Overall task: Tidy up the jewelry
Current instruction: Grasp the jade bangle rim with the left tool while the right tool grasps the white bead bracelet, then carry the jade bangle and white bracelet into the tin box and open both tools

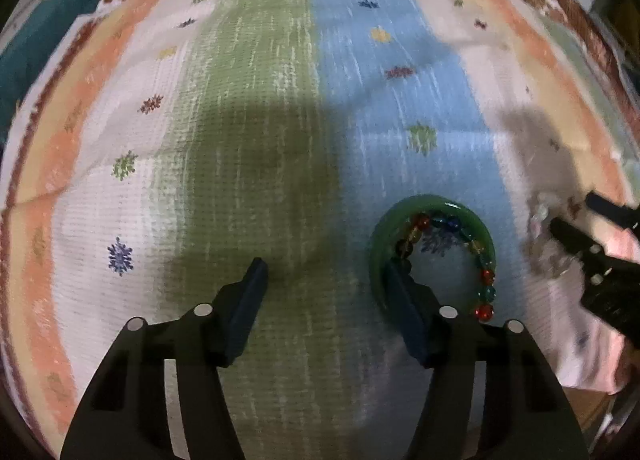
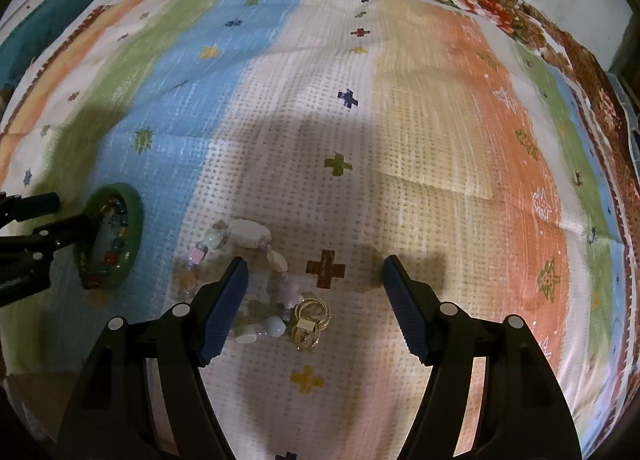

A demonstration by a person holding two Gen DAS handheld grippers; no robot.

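My left tongs [image 1: 324, 274] hang with jaws apart and nothing between them, the green bangle [image 1: 432, 244] lying flat on the striped cloth [image 1: 256, 100] against their right finger, while my right tongs [image 2: 314, 272], also apart, straddle the pale bead bracelet [image 2: 256, 280] and gold rings [image 2: 310, 320].

On the bedspread [image 2: 400, 132], the beaded string [image 2: 114, 236] lies inside the bangle [image 2: 134, 216]. Right of the bangle lies the stone bracelet [image 2: 256, 260], and the rings [image 2: 312, 320], seemingly touching it, lie at that bracelet's right, nearer end.
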